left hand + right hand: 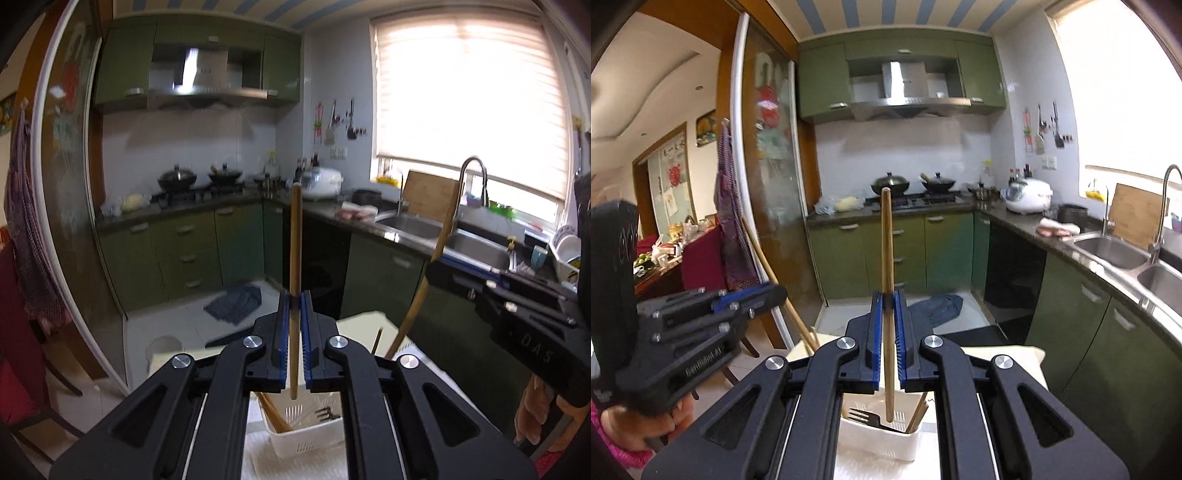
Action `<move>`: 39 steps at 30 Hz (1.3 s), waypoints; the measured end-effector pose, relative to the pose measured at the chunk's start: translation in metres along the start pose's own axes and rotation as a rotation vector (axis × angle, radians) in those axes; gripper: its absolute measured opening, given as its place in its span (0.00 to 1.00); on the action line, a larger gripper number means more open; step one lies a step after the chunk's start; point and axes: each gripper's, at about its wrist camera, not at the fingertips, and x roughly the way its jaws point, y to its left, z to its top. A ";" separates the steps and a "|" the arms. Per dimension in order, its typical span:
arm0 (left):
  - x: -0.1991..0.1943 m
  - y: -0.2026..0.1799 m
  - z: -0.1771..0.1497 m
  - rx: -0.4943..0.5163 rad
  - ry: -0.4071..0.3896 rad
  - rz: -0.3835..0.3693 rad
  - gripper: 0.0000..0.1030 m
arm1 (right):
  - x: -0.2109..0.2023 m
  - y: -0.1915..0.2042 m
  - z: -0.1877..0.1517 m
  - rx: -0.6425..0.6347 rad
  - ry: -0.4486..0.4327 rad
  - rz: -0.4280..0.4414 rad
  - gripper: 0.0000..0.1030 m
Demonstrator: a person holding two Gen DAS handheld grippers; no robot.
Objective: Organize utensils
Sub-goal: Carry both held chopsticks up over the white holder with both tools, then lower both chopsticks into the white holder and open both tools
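My left gripper (294,295) is shut on a wooden chopstick (295,240) that stands nearly upright, its lower end hanging just above a white slotted basket (306,439). The basket holds more chopsticks (273,417) and a dark fork. At the right of this view my right gripper (430,267) holds a second, tilted chopstick (443,236). In the right wrist view my right gripper (887,295) is shut on that upright chopstick (886,240), whose tip reaches into the basket (875,443) beside a black fork (864,415). My left gripper (781,291) shows at the left with its chopstick (801,328).
The basket stands on a white paper towel (923,458) on a pale table (1015,354). Beyond are green cabinets (945,251), a stove with woks (908,184), a double sink (1115,251) and a blue cloth (942,306) on the floor. A hand (628,424) grips the left tool.
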 end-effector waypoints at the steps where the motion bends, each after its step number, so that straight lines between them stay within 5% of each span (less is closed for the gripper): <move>1: 0.007 0.001 -0.005 -0.003 0.016 -0.001 0.06 | 0.009 -0.001 -0.005 0.001 0.011 -0.009 0.07; 16: 0.045 0.009 -0.075 -0.028 0.173 -0.021 0.07 | 0.081 -0.002 -0.065 -0.022 0.163 -0.024 0.08; 21: 0.035 0.006 -0.086 -0.022 0.169 -0.025 0.20 | 0.067 0.004 -0.069 -0.038 0.141 -0.030 0.11; 23: 0.027 0.006 -0.086 -0.018 0.153 -0.021 0.20 | 0.049 0.009 -0.067 -0.037 0.109 -0.024 0.23; 25: 0.014 0.005 -0.084 -0.024 0.125 -0.020 0.25 | 0.024 0.014 -0.064 -0.042 0.068 -0.015 0.25; 27: -0.006 0.004 -0.082 -0.029 0.084 -0.015 0.48 | -0.003 0.017 -0.062 -0.049 0.030 -0.007 0.30; 29: -0.035 0.000 -0.084 -0.013 0.027 0.002 0.59 | -0.040 0.016 -0.067 -0.051 -0.021 -0.002 0.51; 31: -0.062 -0.006 -0.090 0.014 -0.021 0.029 0.68 | -0.076 0.013 -0.080 -0.052 -0.051 0.001 0.60; 33: -0.089 -0.011 -0.101 0.028 -0.056 0.041 0.90 | -0.110 0.010 -0.097 -0.053 -0.071 0.004 0.80; 35: -0.113 -0.015 -0.116 0.032 -0.077 0.042 0.93 | -0.138 0.006 -0.116 -0.049 -0.096 0.011 0.96; 39: -0.160 -0.021 -0.147 -0.011 -0.104 0.066 0.93 | -0.182 0.006 -0.161 -0.062 -0.061 -0.008 0.96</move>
